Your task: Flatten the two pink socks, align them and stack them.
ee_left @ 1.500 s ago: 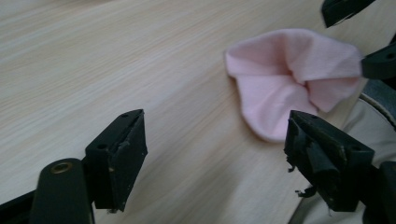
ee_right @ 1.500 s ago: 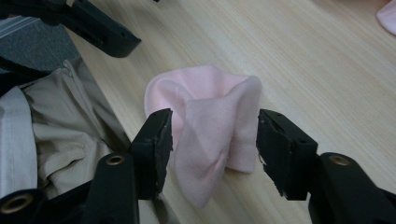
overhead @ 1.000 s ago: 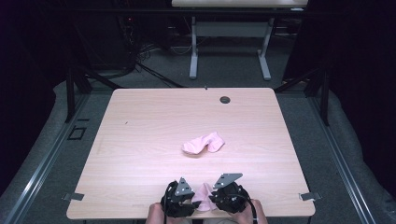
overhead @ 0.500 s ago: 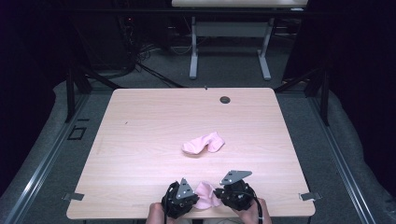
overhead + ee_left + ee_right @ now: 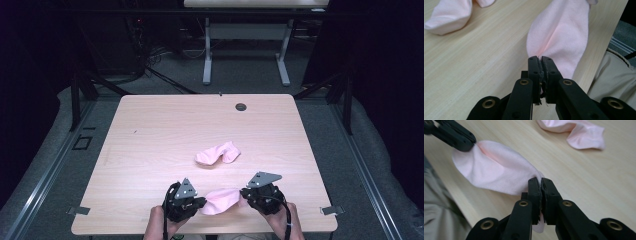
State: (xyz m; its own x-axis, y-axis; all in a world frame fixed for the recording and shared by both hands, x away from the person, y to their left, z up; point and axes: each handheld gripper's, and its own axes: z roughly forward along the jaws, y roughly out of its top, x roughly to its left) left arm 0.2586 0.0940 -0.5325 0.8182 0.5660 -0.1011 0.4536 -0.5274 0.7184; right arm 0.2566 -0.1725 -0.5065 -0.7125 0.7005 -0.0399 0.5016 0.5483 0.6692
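A pink sock (image 5: 220,200) hangs stretched between my two grippers near the table's front edge. My left gripper (image 5: 201,204) is shut on one end of it; in the left gripper view the jaws (image 5: 540,60) pinch the fabric (image 5: 564,37). My right gripper (image 5: 242,196) is shut on the other end; in the right gripper view its jaws (image 5: 540,181) clamp the cloth (image 5: 494,170), and the left gripper (image 5: 461,141) shows at the upper left. A second pink sock (image 5: 218,153) lies crumpled mid-table, apart from both grippers.
The light wooden table (image 5: 150,135) has a round cable hole (image 5: 241,106) near its far edge. The person's beige trousers (image 5: 614,75) sit just past the front edge. Another table's legs (image 5: 245,55) stand on the floor behind.
Both hands have lifted a little and the right one has drawn away to the right. The held sock now spreads out between the two grippers.
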